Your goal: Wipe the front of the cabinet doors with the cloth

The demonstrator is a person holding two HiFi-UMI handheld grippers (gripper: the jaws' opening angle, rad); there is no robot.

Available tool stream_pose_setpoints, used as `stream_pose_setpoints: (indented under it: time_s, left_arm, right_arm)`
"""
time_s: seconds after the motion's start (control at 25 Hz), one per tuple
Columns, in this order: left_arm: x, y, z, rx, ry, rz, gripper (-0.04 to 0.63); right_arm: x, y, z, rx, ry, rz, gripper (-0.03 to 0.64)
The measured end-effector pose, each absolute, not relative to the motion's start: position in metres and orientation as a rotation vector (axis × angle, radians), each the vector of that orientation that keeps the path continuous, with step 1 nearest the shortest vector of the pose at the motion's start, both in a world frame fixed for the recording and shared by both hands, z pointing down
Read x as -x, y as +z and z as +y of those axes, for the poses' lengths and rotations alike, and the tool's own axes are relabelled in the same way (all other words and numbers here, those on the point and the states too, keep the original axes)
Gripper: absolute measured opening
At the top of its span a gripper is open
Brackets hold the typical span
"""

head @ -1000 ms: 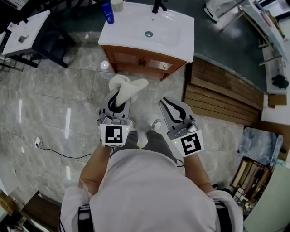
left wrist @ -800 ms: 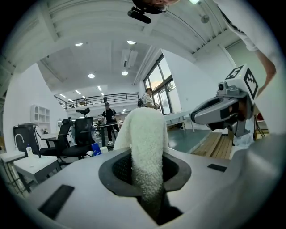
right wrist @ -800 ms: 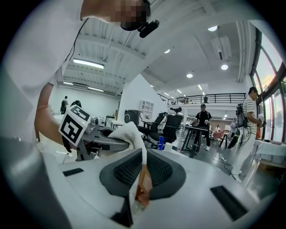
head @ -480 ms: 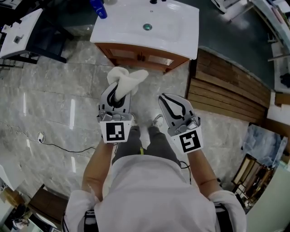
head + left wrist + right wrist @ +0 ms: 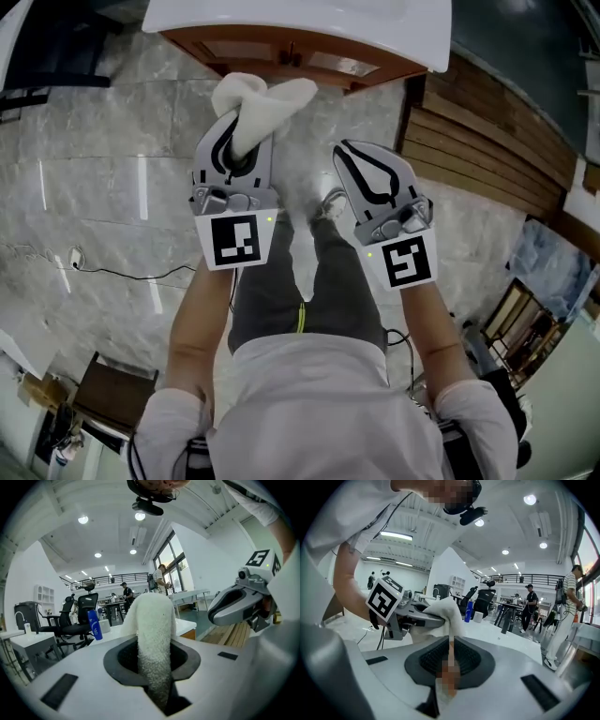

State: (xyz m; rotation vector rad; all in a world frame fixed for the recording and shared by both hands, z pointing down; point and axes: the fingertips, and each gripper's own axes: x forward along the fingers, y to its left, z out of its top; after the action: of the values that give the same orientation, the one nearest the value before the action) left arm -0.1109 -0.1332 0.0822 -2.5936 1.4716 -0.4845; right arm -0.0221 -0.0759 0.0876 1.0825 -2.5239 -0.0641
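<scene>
A wooden cabinet (image 5: pixel 281 45) under a white sink top (image 5: pixel 300 14) stands at the top edge of the head view, its doors facing me. My left gripper (image 5: pixel 242 141) is shut on a white cloth (image 5: pixel 258 98), which bunches out past the jaws just short of the cabinet front. In the left gripper view the cloth (image 5: pixel 152 620) rises as a thick roll from between the jaws and hides most of the cabinet. My right gripper (image 5: pixel 349 155) is beside it, shut with nothing held. The right gripper view shows the cloth (image 5: pixel 443 611) and the left gripper (image 5: pixel 408 613) to its left.
A slatted wooden platform (image 5: pixel 487 141) runs along the cabinet's right. A cable (image 5: pixel 122 272) lies on the marble floor at left. A blue bottle (image 5: pixel 96 625) stands on the sink top. Office chairs (image 5: pixel 77 616) and people are farther back. My shoe (image 5: pixel 328 202) is under the grippers.
The cabinet has slid up toward the top of the head view as I moved closer. Both grippers are nearer its front; the left still holds the cloth.
</scene>
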Motion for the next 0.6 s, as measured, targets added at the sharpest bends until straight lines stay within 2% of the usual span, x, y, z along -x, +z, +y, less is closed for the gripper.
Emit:
stream_pose_setpoints:
  time_s: [0.6]
  left_arm:
    - [0.072,0.286,-0.175,2.495,-0.557,1.434,0.092]
  right_arm:
    - [-0.001,0.321,-0.096,-1.091,-0.056,-2.602,0.058]
